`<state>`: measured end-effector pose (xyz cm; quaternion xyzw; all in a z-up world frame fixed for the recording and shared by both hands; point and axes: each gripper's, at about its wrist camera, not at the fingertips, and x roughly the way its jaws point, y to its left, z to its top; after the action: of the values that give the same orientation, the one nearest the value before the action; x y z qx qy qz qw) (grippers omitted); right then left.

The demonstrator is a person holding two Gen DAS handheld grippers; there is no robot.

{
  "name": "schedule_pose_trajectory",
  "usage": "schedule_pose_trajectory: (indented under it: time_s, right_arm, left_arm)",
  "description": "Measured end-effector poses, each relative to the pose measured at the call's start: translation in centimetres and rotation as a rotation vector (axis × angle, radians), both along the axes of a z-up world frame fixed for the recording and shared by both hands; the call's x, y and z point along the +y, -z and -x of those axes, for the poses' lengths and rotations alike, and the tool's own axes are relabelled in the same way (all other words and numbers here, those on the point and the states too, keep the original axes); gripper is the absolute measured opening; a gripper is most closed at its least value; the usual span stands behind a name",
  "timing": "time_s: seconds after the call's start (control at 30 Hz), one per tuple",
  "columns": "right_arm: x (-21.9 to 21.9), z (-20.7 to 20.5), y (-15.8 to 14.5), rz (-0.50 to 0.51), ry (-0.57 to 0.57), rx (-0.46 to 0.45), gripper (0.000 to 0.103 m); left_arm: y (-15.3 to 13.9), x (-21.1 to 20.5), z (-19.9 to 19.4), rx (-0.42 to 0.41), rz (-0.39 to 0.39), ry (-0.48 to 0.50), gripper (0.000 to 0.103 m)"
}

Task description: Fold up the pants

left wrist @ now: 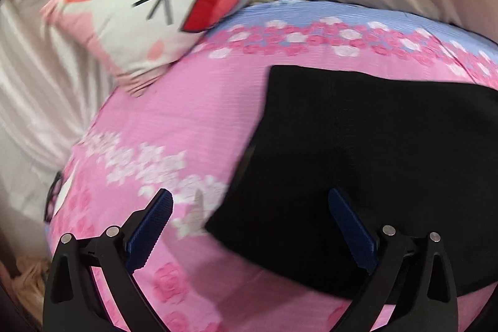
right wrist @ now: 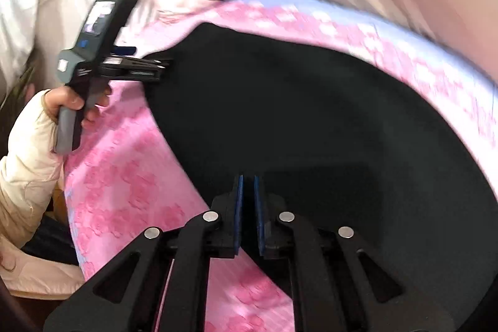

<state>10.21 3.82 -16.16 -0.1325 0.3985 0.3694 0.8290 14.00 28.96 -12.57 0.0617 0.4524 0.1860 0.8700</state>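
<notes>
A pink flowery bed [left wrist: 193, 101] holds black pants [left wrist: 358, 145], frame right. They look soft and floppy; grab an edge. The left hand-held gripper [left wrist: 249, 204] gapes wide; the right hand-held gripper [right wrist: 248, 185] looks pinched nearly closed on cloth.

I see matt black cloth pants [left wrist: 373, 164] on a pink printed cotton-like bedcover [left wrist: 174, 120]; at ten o'clock, sheeny satin-like fabric [left wrist: 28, 52]; my left tool [left wrist: 249, 226] has ribbed blue pads [left wrist: 348, 226].
</notes>
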Motion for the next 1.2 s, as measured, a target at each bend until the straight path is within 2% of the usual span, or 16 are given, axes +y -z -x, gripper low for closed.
schedule_pose_trajectory:
  time_s: [0.07, 0.1, 0.2, 0.3, 0.33, 0.37, 0.53, 0.63, 0.77, 0.83, 0.9, 0.93, 0.97, 1.0, 1.07, 1.2]
  right_arm:
    - [2.1, 0.3, 0.4, 0.020, -0.060, -0.027, 0.048]
    - [2.5, 0.4, 0.6, 0.029, -0.072, -0.044, 0.051]
    - [4.4, 0.0, 1.7, 0.063, -0.098, -0.036, 0.046]
    - [4.8, -1.1, 2.1, 0.057, -0.069, -0.039, 0.025]
    - [4.7, -1.4, 1.9, 0.024, -0.069, 0.005, 0.011]
    - [4.8, -1.1, 1.7, 0.017, -0.083, 0.023, 0.009]
    - [5.5, 2.0, 2.7, 0.075, -0.171, -0.088, 0.009]
    - [3.5, 1.1, 0.6, -0.079, -0.116, 0.016, 0.011]
    - [-1.9, -0.2, -2.2, -0.207, 0.019, 0.027, 0.011]
    - [-6.6, -1.9, -1.0, -0.205, 0.161, 0.094, 0.013]
    - [-11.2, -3.1, 2.1, -0.165, 0.278, 0.222, 0.008]
    - [-13.9, -2.5, 2.5, -0.281, 0.287, 0.270, 0.004]
    - [-15.9, -1.8, 2.6, -0.319, 0.319, 0.319, 0.004]
    - [-16.9, -1.2, 2.2, -0.315, 0.342, 0.313, 0.005]
    - [-18.9, -0.2, -0.1, -0.276, 0.410, 0.200, 0.011]
    - [-21.8, -1.4, -1.7, -0.281, 0.508, 0.122, 0.019]
  left_arm:
    - [0.3, 0.8, 0.1, 0.011, -0.024, -0.032, 0.098]
    - [0.7, 1.1, 0.2, 0.021, -0.006, -0.030, 0.098]
    - [0.8, 2.0, 0.7, 0.013, 0.050, -0.032, 0.098]
    - [0.7, 2.2, 1.0, 0.020, 0.061, -0.025, 0.098]
    - [0.8, 2.1, 1.0, 0.021, 0.056, -0.023, 0.098]
    - [0.7, 2.1, 1.2, 0.024, 0.049, -0.022, 0.098]
    - [0.9, 1.5, 2.3, 0.027, -0.028, 0.002, 0.098]
    - [0.4, 1.4, 2.3, 0.041, -0.053, -0.007, 0.098]
    - [-2.7, -0.3, 3.3, -0.023, -0.106, -0.008, 0.098]
    - [-3.8, -2.1, 3.1, -0.055, -0.090, 0.027, 0.098]
    - [-2.4, -3.8, 2.4, -0.005, -0.107, 0.069, 0.098]
    - [-1.1, -4.4, 2.1, 0.043, -0.125, 0.083, 0.098]
    - [-0.1, -4.8, 2.1, 0.077, -0.142, 0.086, 0.098]
    - [0.9, -5.3, 2.4, 0.103, -0.177, 0.082, 0.098]
    - [0.0, -6.6, 3.0, 0.074, -0.207, 0.089, 0.097]
    - [-4.0, -11.0, 2.4, -0.054, -0.080, 0.179, 0.098]
